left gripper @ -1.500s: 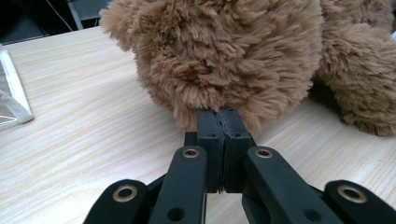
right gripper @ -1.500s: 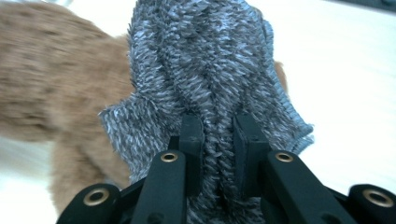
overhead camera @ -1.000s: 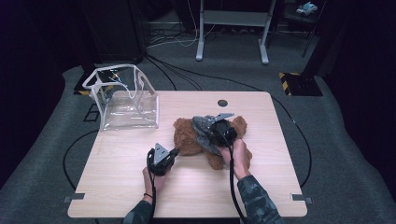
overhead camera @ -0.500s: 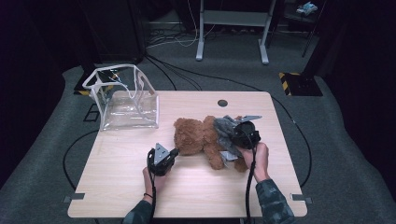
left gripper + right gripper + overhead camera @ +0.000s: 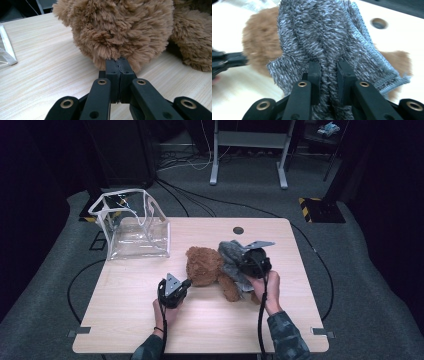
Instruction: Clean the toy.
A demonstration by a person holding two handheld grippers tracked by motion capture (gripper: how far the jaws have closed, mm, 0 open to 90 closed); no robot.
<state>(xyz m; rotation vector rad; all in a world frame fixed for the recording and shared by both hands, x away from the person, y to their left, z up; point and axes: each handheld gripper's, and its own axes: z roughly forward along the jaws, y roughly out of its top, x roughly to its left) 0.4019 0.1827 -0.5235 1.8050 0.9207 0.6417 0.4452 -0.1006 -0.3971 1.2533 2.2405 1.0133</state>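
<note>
A brown teddy bear [image 5: 204, 266] lies in the middle of the wooden table [image 5: 130, 320]. My left gripper [image 5: 186, 283] is shut, its tips pinching fur at the lower edge of the teddy bear's head [image 5: 117, 27]; in the left gripper view my left gripper [image 5: 120, 65] has its pads together. A grey knitted garment [image 5: 231, 260] lies bunched over the bear's right part. My right gripper [image 5: 248, 261] is shut on a fold of it. In the right gripper view the grey garment [image 5: 324, 35] runs between the pads of my right gripper [image 5: 329, 72].
A clear plastic bag [image 5: 135, 227] with white edging stands open at the table's back left. A round cable hole [image 5: 238, 230] sits near the far edge. Metal stand legs [image 5: 247, 150] and cables lie on the floor behind.
My right gripper has moved to the right with the grey garment, drawing it off the bear's middle. More brown fur is bared. The left gripper has stayed put.
</note>
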